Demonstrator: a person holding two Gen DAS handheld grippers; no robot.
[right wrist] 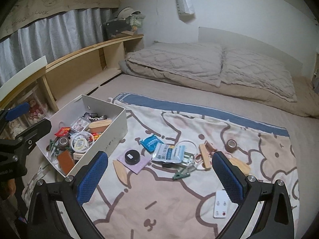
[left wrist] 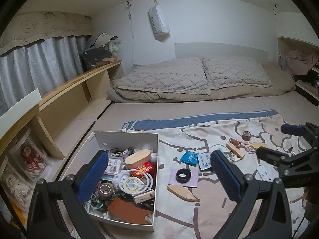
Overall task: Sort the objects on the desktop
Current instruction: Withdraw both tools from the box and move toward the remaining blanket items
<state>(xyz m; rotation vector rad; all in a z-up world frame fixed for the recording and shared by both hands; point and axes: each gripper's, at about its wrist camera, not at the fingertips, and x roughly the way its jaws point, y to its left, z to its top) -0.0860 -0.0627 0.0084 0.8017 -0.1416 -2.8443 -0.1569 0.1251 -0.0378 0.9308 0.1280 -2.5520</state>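
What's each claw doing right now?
Left claw: open, holding nothing, over the white box.
Right claw: open, holding nothing, above the blanket.

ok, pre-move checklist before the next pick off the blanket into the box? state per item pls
1. Left gripper open and empty: ok, jaws wide apart, nothing between them.
2. Right gripper open and empty: ok, same.
3. Items left to sort: ok, black round tin, blue packet, tape roll and white remote lie loose on the blanket.
4. White box open on top: ok, no lid on it.
5. Room in the box: cannot tell, the contents already look heaped.
6. Grippers apart from each other: ok, each shows at the edge of the other's view, not touching.
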